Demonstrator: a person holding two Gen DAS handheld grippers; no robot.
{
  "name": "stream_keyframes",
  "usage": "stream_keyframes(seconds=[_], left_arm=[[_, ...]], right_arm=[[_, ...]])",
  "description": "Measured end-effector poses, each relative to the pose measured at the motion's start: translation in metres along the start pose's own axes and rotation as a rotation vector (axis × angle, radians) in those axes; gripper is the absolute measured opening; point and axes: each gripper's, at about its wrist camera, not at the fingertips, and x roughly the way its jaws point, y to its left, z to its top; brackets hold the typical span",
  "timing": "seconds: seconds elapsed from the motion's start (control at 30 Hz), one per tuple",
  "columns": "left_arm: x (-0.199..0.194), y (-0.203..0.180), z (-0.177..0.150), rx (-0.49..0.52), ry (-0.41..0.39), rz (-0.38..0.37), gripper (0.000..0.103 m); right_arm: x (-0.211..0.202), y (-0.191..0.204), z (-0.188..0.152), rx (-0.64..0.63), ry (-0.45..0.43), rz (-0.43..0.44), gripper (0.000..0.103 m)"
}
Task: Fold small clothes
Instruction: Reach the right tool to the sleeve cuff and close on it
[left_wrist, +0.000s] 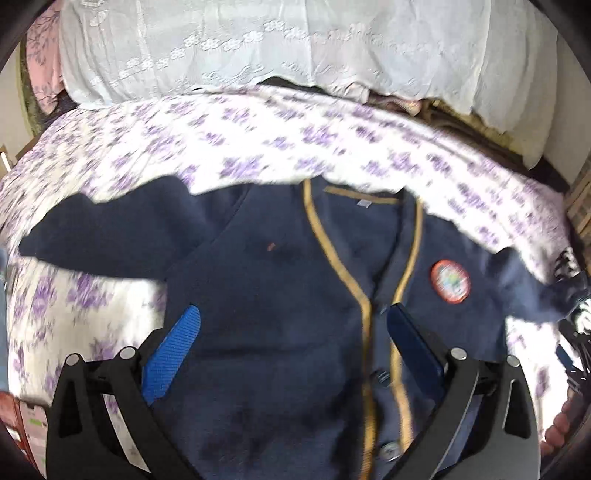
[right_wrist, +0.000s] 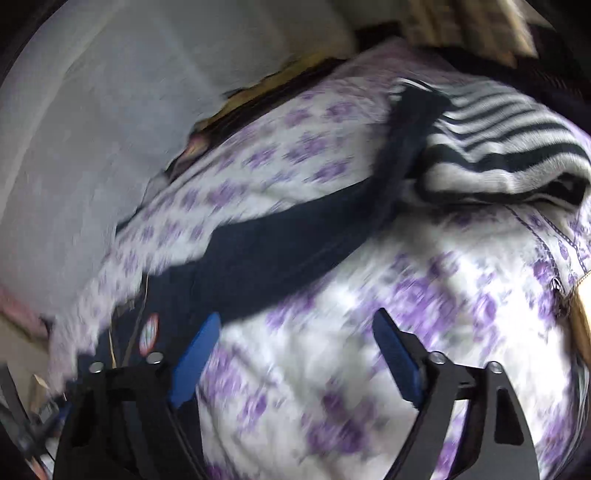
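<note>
Navy cardigan (left_wrist: 266, 295) lies face-up, flat on floral bedsheet (left_wrist: 110, 155). Left gripper (left_wrist: 291, 332) hovers over chest, jaws apart, empty. Right gripper (right_wrist: 295, 350) wide apart over bare sheet, beside sleeve (right_wrist: 295, 240). Risk: sleeve end overlaps striped garment (right_wrist: 498, 147); careless pinch grabs sheet or drags both.

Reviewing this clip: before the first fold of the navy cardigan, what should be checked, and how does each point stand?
1. Cardigan lying front up on the floral bedsheet: ok.
2. Both sleeves spread outward: ok; one sleeve runs toward the striped garment.
3. That sleeve's tip clear of the striped garment: cannot tell.
4. Left gripper open above the cardigan's chest, nothing pinched: ok.
5. Right gripper open over the bedsheet beside the sleeve: ok.
6. Picture sharp enough to judge contact: not ok, blurred.
</note>
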Motion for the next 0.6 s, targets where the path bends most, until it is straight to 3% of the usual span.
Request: stream_keyframes(seconds=[0.17,0.33,0.47,0.6], left_arm=[[0.024,-0.014,0.015,0.021,-0.012,0.08,0.099],[0.084,-0.007,-0.005,0.05,0.121,0.132,0.099],[0.076,-0.001,-0.004,0.044,0.102,0.091,0.099],[0.08,-0.001,-0.004,0.052,0.108,0.093,0.099]], right_arm=[[0.007,-0.024,0.023,0.114,-0.007,0.05,0.053],[0.021,-0.026,0.05,0.146,-0.04,-0.011,0.052],[0.037,-0.031,0.064,0.212,-0.063,-0.02,0.044],[0.04,-0.045,0.061,0.247,-0.135,-0.022,0.025]])
